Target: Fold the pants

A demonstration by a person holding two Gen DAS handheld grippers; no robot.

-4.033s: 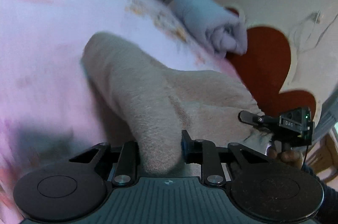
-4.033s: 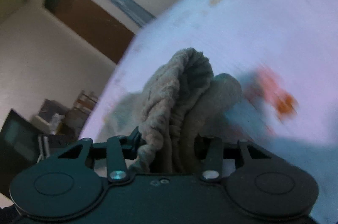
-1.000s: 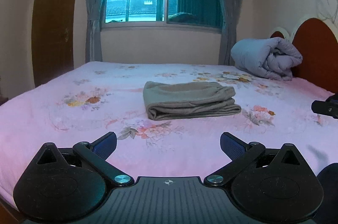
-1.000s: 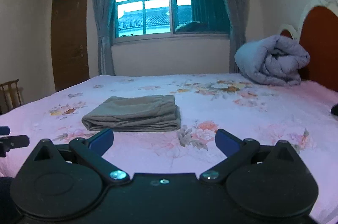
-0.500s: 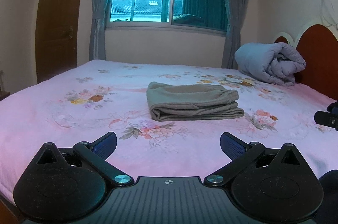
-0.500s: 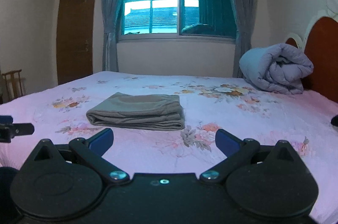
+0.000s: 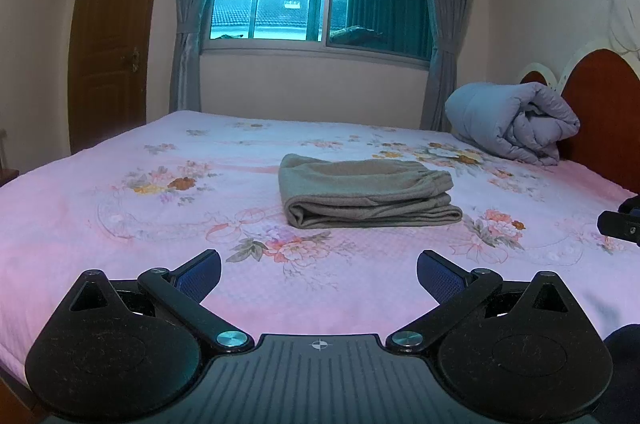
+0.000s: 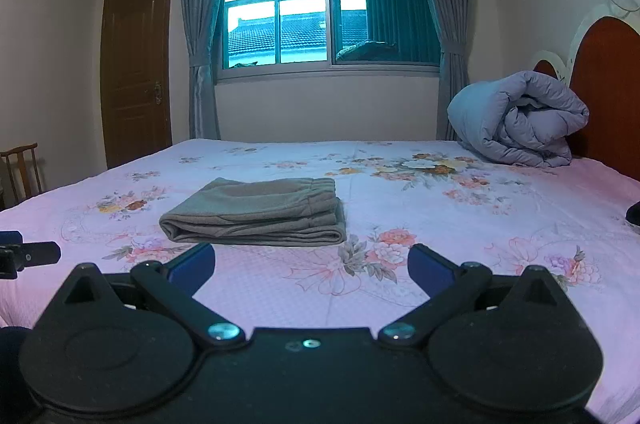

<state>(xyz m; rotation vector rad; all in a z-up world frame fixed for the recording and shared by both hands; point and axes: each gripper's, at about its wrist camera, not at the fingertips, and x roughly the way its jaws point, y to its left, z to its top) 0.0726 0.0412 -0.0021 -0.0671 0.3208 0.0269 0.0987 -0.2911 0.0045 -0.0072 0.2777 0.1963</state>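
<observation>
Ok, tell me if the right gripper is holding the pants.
No, the right gripper is open and empty, and the folded pants lie apart from it on the bed.

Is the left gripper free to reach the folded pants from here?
Probably yes: the left gripper is open and empty, and only bare bedsheet lies between it and the folded pants.

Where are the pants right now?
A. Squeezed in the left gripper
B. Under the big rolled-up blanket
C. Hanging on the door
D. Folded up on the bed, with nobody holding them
D: the pants lie folded in a neat stack on the bed, and both the left gripper and the right gripper are open, empty and held back from them.
</observation>
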